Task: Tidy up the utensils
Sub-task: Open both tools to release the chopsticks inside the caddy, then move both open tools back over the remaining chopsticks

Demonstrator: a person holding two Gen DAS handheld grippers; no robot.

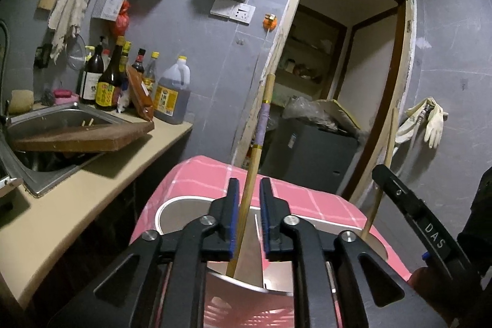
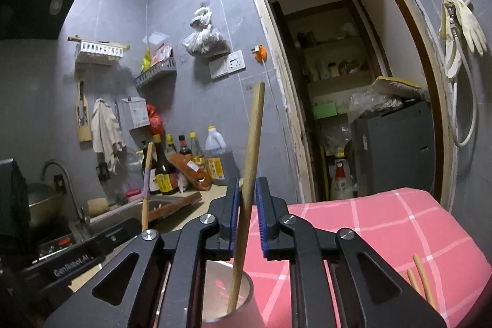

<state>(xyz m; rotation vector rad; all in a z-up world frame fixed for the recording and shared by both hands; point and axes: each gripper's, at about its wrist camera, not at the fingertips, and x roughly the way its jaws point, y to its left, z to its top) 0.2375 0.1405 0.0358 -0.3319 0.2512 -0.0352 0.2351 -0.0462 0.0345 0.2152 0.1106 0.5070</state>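
Note:
My left gripper (image 1: 249, 183) is open around a bamboo chopstick with a purple band (image 1: 261, 125). The stick stands upright in a metal utensil holder (image 1: 184, 200) and leans near the left pad, with a gap to the right pad. My right gripper (image 2: 248, 182) is open too, and a plain wooden chopstick (image 2: 253, 137) stands loose between its blue pads, its lower end in the metal utensil holder (image 2: 249, 282). The holder sits on a pink checked cloth (image 2: 369, 220). Each view catches the other gripper's stick: the plain one (image 1: 382, 171) and the banded one (image 2: 145, 183).
Loose chopsticks (image 2: 421, 275) lie on the cloth at the lower right. To the left is a counter (image 1: 101, 189) with a sink (image 1: 61, 119), a wooden cutting board (image 1: 92, 137) and several bottles (image 1: 107, 82). Behind stands an open doorway (image 1: 353, 66) with a dark cabinet (image 1: 307, 156).

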